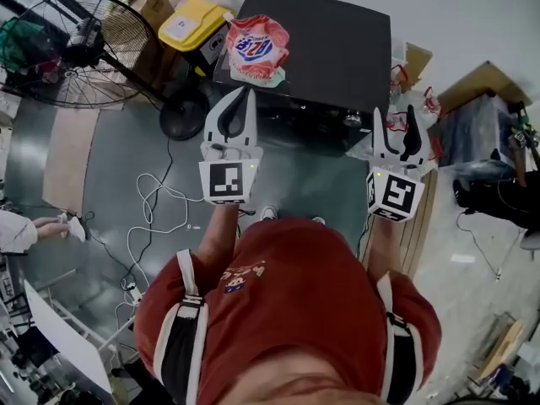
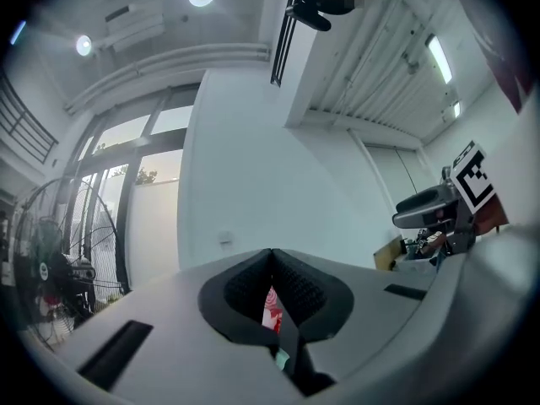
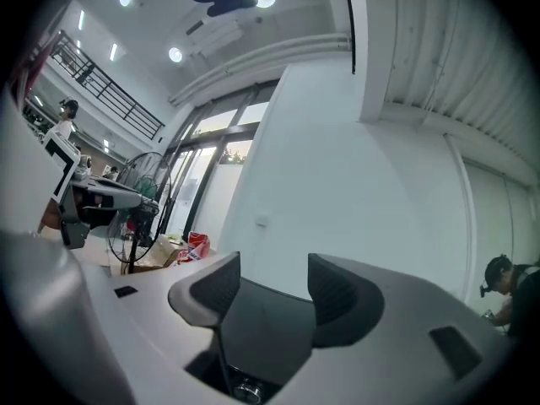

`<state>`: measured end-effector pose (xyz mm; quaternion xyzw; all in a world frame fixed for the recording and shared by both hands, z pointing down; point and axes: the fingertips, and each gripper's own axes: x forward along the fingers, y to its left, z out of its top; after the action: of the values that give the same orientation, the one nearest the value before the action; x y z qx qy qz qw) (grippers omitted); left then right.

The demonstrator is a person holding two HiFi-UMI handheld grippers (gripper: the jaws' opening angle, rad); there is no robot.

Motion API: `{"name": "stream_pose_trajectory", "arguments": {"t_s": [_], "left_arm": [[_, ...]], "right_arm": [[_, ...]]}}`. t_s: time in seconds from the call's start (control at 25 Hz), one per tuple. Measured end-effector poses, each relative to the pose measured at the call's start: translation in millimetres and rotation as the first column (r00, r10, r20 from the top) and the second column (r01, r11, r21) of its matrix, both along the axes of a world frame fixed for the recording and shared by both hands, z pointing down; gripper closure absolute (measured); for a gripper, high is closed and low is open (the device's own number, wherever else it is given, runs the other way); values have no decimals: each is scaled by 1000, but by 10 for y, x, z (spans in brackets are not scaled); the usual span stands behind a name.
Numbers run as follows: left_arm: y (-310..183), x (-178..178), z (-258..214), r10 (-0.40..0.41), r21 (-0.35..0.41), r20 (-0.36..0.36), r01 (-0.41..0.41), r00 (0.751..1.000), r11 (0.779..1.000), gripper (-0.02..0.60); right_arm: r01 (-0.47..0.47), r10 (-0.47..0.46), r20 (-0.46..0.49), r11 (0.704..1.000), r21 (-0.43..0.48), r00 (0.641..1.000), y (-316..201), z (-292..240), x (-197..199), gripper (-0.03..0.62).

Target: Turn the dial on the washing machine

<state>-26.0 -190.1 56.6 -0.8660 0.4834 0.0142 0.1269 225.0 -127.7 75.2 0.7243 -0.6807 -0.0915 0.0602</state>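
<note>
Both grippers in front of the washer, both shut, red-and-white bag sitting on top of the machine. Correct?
Not quite. Only the left gripper is shut. The right gripper is open: the right gripper view shows its jaws well apart with nothing between them. The rest holds: both are in front of the washer, and the red-and-white bag sits on top of it.

One washing machine [image 1: 337, 49] stood there, with one detergent bag [image 1: 257, 49] on it, one yellow-lidded bin [image 1: 194, 22] and one pedestal fan [image 1: 80, 49] left of it, and perhaps three cardboard boxes [image 1: 154, 5] around it.
</note>
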Motion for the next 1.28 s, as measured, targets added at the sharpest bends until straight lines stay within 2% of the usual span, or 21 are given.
{"name": "stream_pose_trajectory", "arguments": {"t_s": [0.32, 0.56, 0.72, 0.88, 1.28], "left_arm": [[1, 30, 37, 9, -11, -4, -9, 1000, 1000, 572], [5, 62, 67, 10, -19, -14, -10, 1000, 1000, 572], [32, 108, 108, 18, -30, -23, -19, 1000, 999, 572], [35, 97, 155, 15, -47, -30, -16, 999, 999, 572], [130, 44, 213, 2, -52, -15, -2, 1000, 999, 572]], "right_arm": [[-3, 3, 10, 1000, -2, 1000, 42, 17, -2, 352], [0, 0, 18, 1000, 10, 1000, 43, 36, -66, 395], [4, -5, 32, 1000, 28, 999, 59, 9, -117, 457], [15, -16, 37, 1000, 19, 999, 29, 53, -187, 586], [34, -34, 53, 999, 3, 998, 77, 93, -220, 586]]}}
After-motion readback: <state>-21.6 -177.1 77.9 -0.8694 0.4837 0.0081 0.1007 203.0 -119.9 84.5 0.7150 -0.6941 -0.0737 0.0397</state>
